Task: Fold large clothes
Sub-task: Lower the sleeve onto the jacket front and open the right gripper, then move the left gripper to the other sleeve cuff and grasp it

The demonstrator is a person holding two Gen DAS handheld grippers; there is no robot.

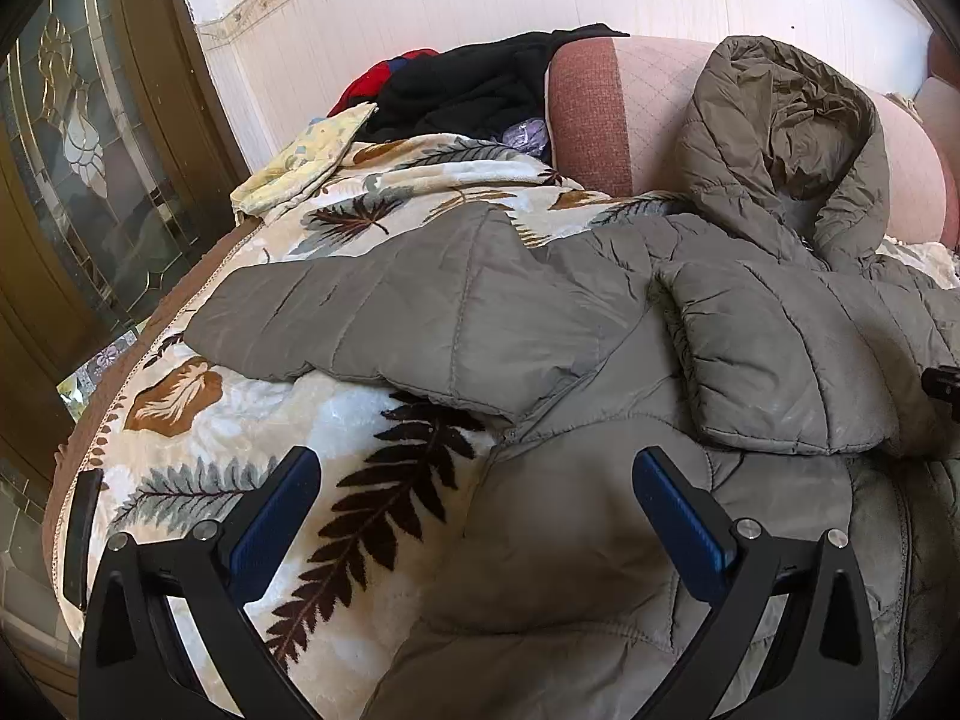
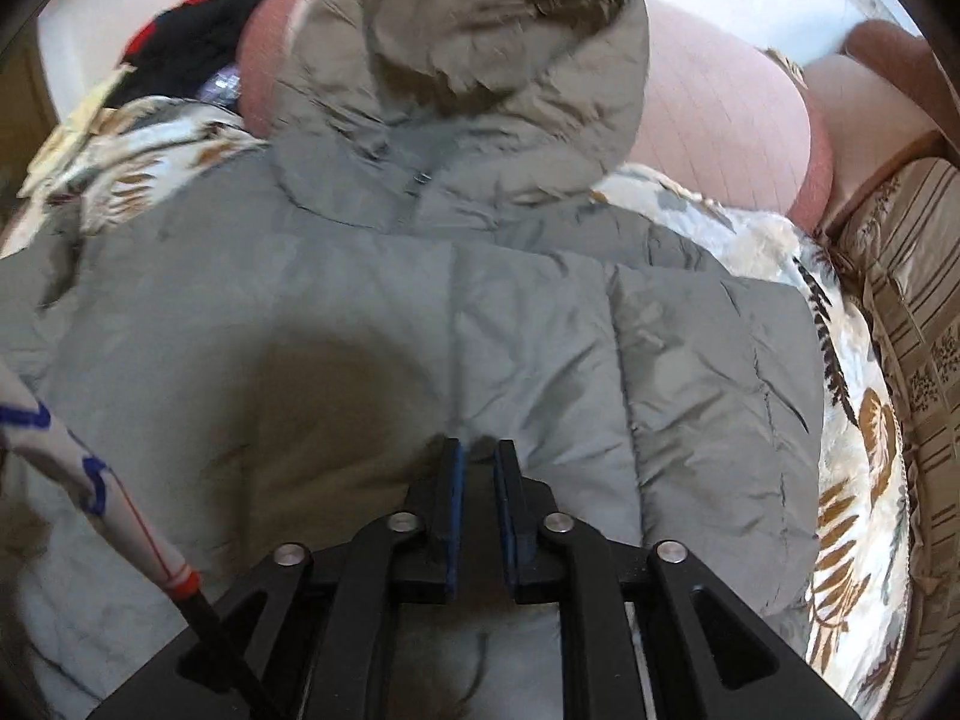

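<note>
Grey jacket (image 2: 540, 324), right fingers (image 2: 457, 480) nearly closed, empty, left fingers (image 1: 300, 480) wide.

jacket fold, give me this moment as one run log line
jacket: on blanket, right sleeve folded across | left claw: open, above hem | right claw: nearly shut, jaws a slit apart at the fabric

Grey hooded puffer jacket (image 1: 600, 324) lay spread on leaf-print blanket (image 1: 252, 432), hood (image 1: 792, 138) propped against pink cushion (image 1: 624, 102). Left tongs (image 1: 477, 495) hovered wide apart over jacket's lower edge. Dark clothes pile (image 1: 468, 90) behind blanket.
</note>
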